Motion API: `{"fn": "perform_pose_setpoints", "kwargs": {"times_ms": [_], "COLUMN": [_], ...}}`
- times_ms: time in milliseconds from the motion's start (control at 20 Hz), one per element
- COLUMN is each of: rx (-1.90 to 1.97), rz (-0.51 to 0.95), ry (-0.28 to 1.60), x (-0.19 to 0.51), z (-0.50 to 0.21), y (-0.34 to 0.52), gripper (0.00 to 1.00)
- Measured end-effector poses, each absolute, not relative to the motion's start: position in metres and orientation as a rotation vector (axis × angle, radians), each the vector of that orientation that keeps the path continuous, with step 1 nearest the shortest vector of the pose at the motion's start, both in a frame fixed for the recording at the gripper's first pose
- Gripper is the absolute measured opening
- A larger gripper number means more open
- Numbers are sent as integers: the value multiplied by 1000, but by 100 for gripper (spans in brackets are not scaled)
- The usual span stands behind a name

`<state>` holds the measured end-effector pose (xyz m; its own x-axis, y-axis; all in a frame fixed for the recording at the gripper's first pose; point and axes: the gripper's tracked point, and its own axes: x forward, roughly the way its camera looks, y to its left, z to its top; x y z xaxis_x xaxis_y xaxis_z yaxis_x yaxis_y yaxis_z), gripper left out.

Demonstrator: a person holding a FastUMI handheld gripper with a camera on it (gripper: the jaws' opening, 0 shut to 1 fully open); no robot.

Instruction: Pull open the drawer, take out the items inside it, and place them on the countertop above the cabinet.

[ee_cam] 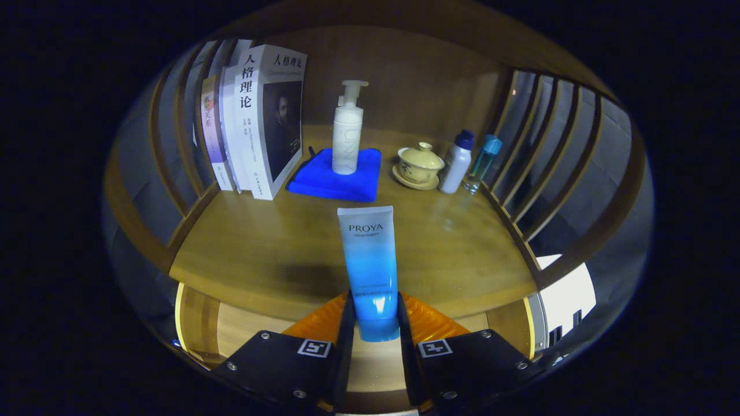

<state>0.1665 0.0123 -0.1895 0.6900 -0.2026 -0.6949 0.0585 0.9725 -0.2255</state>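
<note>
Between claw (374, 315) fingers, clamped tube (369, 260)

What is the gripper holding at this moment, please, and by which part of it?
The gripper holds the blue tube upright, both fingers pressing on its lower cap end, above the open drawer and at the front edge of the countertop.

- Wooden back panel (416, 86) behind the shelf surface, plain, dimly lit.
- Curved wooden slats on the left side (173, 150) and the right side (555, 150).
- Bright white patch (569, 297) low beyond the right slats.
</note>
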Motion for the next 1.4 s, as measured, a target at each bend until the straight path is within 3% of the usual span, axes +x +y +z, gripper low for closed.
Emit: {"fn": "perform_pose_setpoints", "kwargs": {"times_ms": [500,850,1100,1400], "rx": [-151,3,19,63], "rz": [-137,-107,-18,11], "ry": [824,749,624,459], "x": [206,215,208,168], "z": [-215,-215,-187,-139], "y": [-1,-1,10,9], "gripper": [40,48,96,95]}}
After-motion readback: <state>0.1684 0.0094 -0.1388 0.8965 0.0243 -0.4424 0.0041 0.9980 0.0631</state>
